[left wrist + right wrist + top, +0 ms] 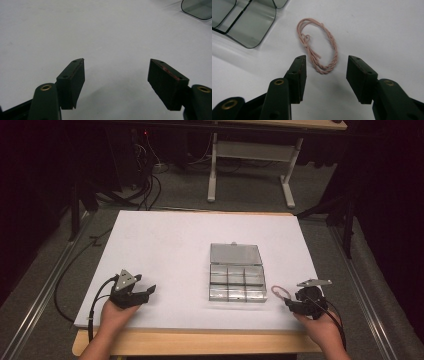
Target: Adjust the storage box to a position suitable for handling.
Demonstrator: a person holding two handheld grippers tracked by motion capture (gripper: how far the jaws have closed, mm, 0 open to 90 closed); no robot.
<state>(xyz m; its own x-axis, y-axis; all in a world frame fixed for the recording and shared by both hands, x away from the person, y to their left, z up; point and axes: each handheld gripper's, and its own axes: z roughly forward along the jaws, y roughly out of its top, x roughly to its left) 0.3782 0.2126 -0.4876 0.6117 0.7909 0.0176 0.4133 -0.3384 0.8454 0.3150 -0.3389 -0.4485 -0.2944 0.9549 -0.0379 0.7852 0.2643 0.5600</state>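
Cord loop (318,46), pink and braided, lies flat on tabletop (165,250) beside clear compartment box (236,279), just ahead of right gripper (325,66), jaws open, nothing held. Risk: thin cord slips under pads, or snags. Left gripper (116,75) open, idle.

Most of the white bench (165,250) lies bare, so free passage is offered across its left half and along the far edge. The middle right is blocked by a clear compartment box (236,280) with its lid folded back. Between the box's near right corner and the right claw (291,304) only a narrow gap is left, and a pink cord loop (318,45) lies flat there. Bare surface is seen ahead of the left claw (148,292).
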